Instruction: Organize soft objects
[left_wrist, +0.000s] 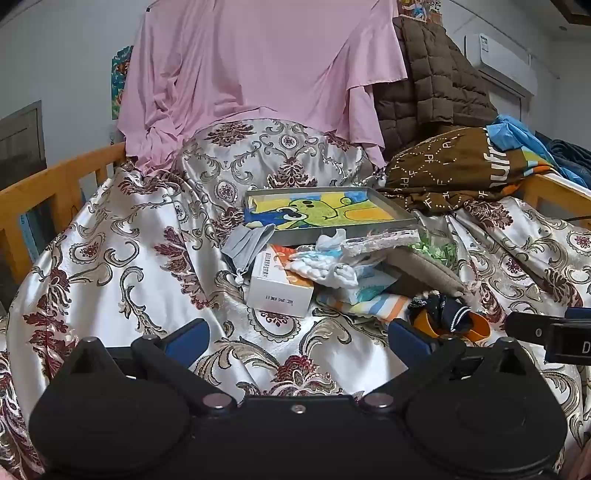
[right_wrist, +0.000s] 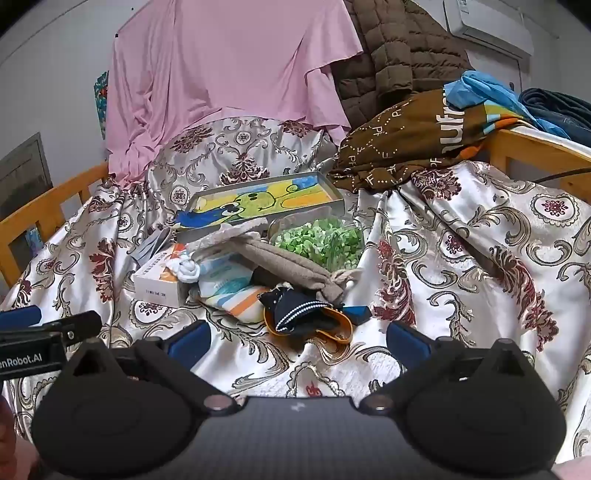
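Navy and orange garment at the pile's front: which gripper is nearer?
Right. The right gripper sits directly before the navy and orange garment; the left gripper is off to its left.

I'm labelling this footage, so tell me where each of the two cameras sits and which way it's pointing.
Left wrist view: sits on the left gripper, looks forward and slightly down at the clutter on the patterned bedspread; its own jaws stand open, the right gripper's tip at the right edge.
Right wrist view: sits on the right gripper, facing the same way from further right; open jaws, the left gripper at the left edge.
Shared: the frog picture tray, white box, pink sheet.
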